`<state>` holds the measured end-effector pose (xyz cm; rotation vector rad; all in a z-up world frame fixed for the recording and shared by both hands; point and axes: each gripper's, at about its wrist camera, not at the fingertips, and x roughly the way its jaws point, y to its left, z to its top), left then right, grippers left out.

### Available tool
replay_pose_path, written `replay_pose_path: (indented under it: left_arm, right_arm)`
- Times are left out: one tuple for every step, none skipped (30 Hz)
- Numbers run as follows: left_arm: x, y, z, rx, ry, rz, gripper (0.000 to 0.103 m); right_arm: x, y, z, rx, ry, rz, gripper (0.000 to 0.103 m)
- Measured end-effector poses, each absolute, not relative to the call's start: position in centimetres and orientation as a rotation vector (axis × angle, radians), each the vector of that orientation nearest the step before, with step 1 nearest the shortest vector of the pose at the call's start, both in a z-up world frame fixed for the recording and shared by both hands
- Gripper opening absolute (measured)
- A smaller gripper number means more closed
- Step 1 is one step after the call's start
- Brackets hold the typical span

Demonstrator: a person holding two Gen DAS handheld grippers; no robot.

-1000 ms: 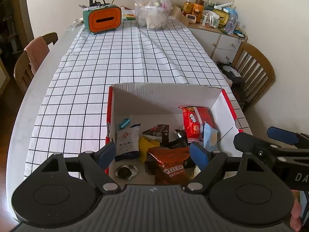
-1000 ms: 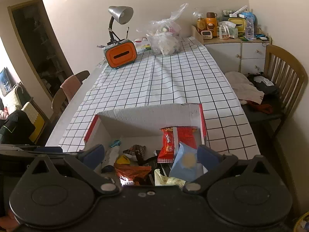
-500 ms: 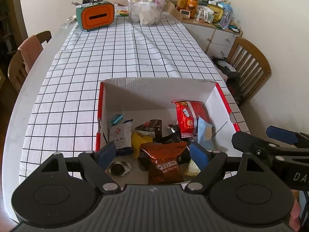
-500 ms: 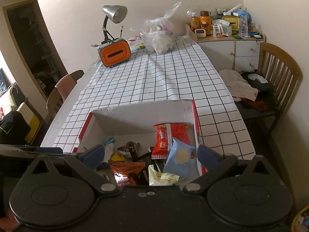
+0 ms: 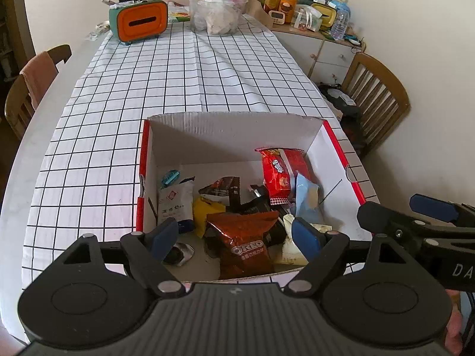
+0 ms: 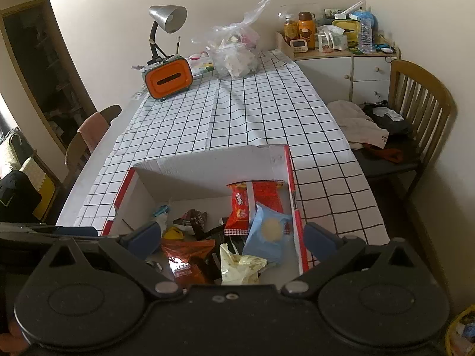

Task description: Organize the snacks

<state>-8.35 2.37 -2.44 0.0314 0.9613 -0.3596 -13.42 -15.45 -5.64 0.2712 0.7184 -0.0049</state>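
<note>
A white cardboard box with red edges (image 5: pixel 237 132) stands at the near end of the table and holds several loose snacks. Among them are a brown Oreo packet (image 5: pixel 246 243), a red packet (image 5: pixel 282 172), a light blue packet (image 5: pixel 307 195), a white packet (image 5: pixel 175 201) and a yellow one (image 5: pixel 206 210). My left gripper (image 5: pixel 236 237) hangs open above the Oreo packet, touching nothing. My right gripper (image 6: pixel 231 237) is open over the box's right side, above the blue packet (image 6: pixel 267 234) and a pale yellow wrapper (image 6: pixel 237 267). Its right finger is outside the box wall (image 6: pixel 292 195).
A checked cloth (image 5: pixel 184 83) covers the table. At its far end stand an orange tissue box (image 5: pixel 139 23), a full plastic bag (image 5: pixel 216 14) and a desk lamp (image 6: pixel 166 20). Wooden chairs (image 6: pixel 421 103) flank the table. A cluttered cabinet (image 6: pixel 341 59) is at the back right.
Both views have shifted only slightly. Both grippers stay open and the snacks in the box lie as before.
</note>
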Motion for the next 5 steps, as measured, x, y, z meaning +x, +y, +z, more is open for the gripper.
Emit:
replay_pose_path:
  left_arm:
    - [-8.37,2.39,-2.43,0.031,0.961,-0.359,0.084]
    - [-8.38,2.4,-2.41,0.031,0.961,-0.357,0.084]
    - [-8.38,2.44,-2.39,0.03,0.961,-0.357,0.084]
    - [-8.39,2.48,-2.35,0.029,0.96,-0.358,0.084]
    - [-8.38,2.49,-2.35,0.03,0.959,-0.358,0.084]
  right_arm:
    - [-13.48,-15.45,-5.58,0.27,0.716,-0.007,0.103]
    - [-13.54,-15.43,-5.54,0.269,0.714,-0.008,0.103]
    - [-13.59,-15.39,-5.48,0.267,0.712,-0.009,0.103]
    - [-13.67,-15.33,-5.43,0.265,0.711,-0.01,0.103]
    - [-13.66,-15.28,-5.39,0.263,0.71,-0.01,0.103]
